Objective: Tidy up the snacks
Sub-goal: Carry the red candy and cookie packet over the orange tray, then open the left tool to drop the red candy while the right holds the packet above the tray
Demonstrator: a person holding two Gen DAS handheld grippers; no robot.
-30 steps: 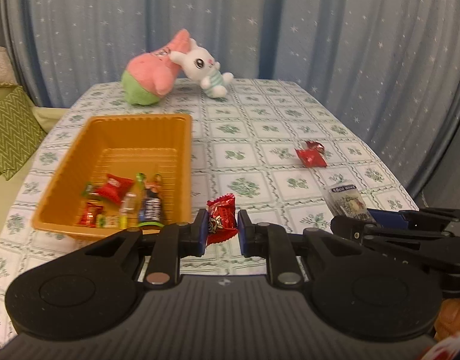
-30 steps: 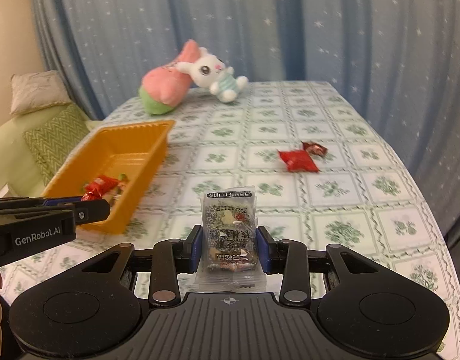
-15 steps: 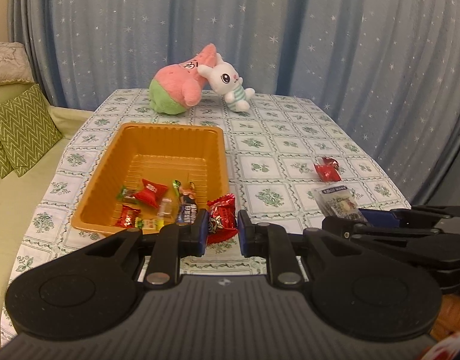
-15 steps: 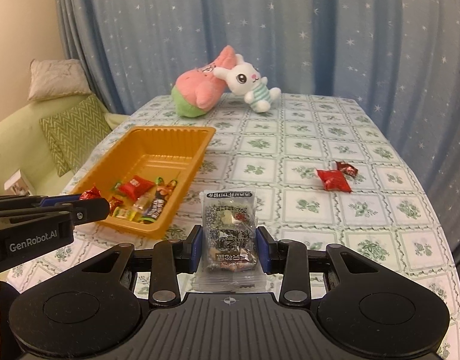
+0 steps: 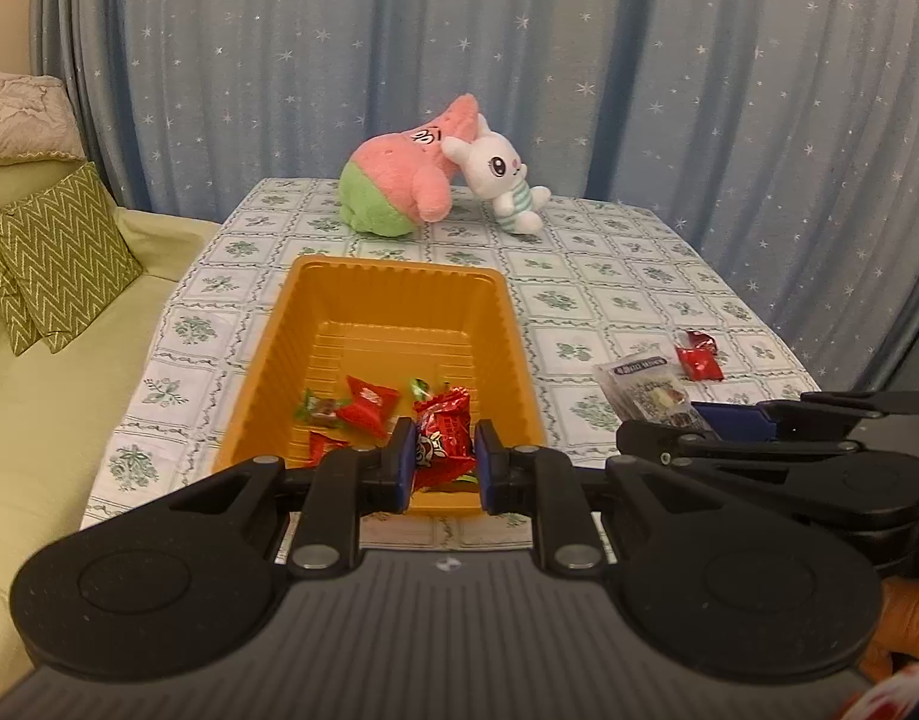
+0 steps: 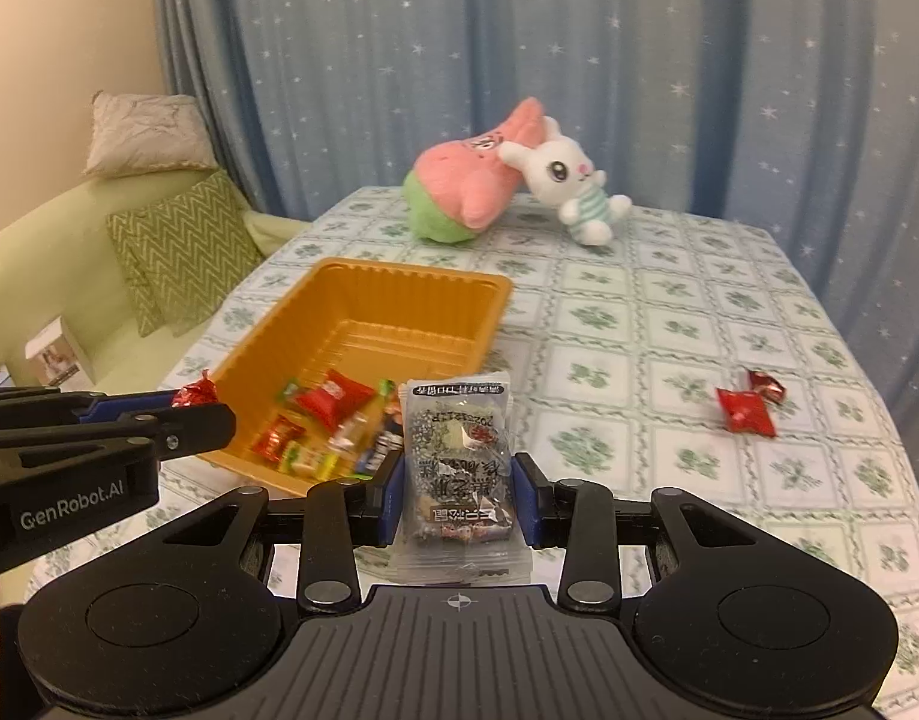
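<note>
My left gripper (image 5: 440,457) is shut on a red candy wrapper (image 5: 443,438) and holds it above the near end of the orange tray (image 5: 489,324). The tray holds several wrapped snacks (image 5: 366,407). My right gripper (image 6: 458,483) is shut on a clear packet of dark snack (image 6: 458,450), held above the table just right of the tray (image 6: 489,312). From the right wrist view the left gripper (image 6: 177,405) shows at the left with the red candy (image 6: 192,393). Two red snacks (image 6: 747,405) lie on the table to the right.
A pink-green plush (image 5: 399,192) and a white bunny plush (image 5: 501,180) lie at the table's far end. A sofa with a green zigzag cushion (image 5: 51,258) stands left of the table. A starred blue curtain hangs behind.
Both grippers have moved left and back, still holding their snacks. The left gripper's red candy went from right of the tray to above its near end.
</note>
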